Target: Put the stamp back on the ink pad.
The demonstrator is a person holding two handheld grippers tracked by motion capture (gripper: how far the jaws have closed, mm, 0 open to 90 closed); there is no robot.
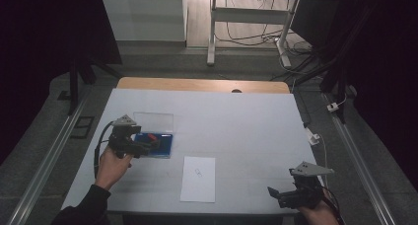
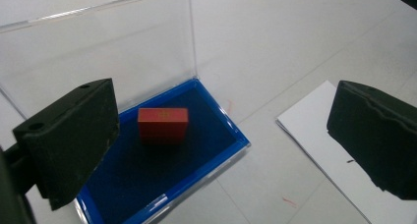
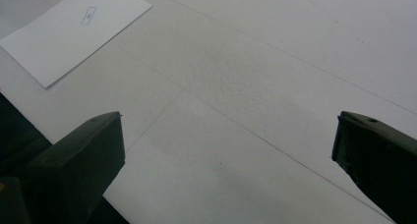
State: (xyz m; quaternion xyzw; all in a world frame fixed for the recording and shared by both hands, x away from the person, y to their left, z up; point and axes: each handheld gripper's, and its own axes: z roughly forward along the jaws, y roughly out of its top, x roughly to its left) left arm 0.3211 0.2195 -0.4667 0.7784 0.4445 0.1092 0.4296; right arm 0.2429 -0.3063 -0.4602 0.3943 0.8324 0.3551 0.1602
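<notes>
An open case with a blue lining (image 2: 196, 160) (image 1: 165, 145) lies on the white table, its clear lid (image 2: 98, 52) (image 1: 154, 121) standing up behind it. A small red block (image 2: 163, 125) (image 1: 153, 136) rests inside on the blue lining. My left gripper (image 2: 221, 145) (image 1: 145, 145) hovers over the case, open, jaws wide apart with nothing between them. A white paper sheet (image 1: 198, 178) (image 2: 324, 140) (image 3: 74, 32) with a small printed mark lies in front of the case. My right gripper (image 3: 226, 160) (image 1: 276, 193) is open above bare table at the near right edge.
The white table cover (image 1: 246, 131) spans the surface, with a wooden strip (image 1: 202, 84) along its far edge. The near table edge (image 3: 29, 135) drops to darkness beside the right gripper. Desk legs and cables (image 1: 276, 37) stand on the floor beyond.
</notes>
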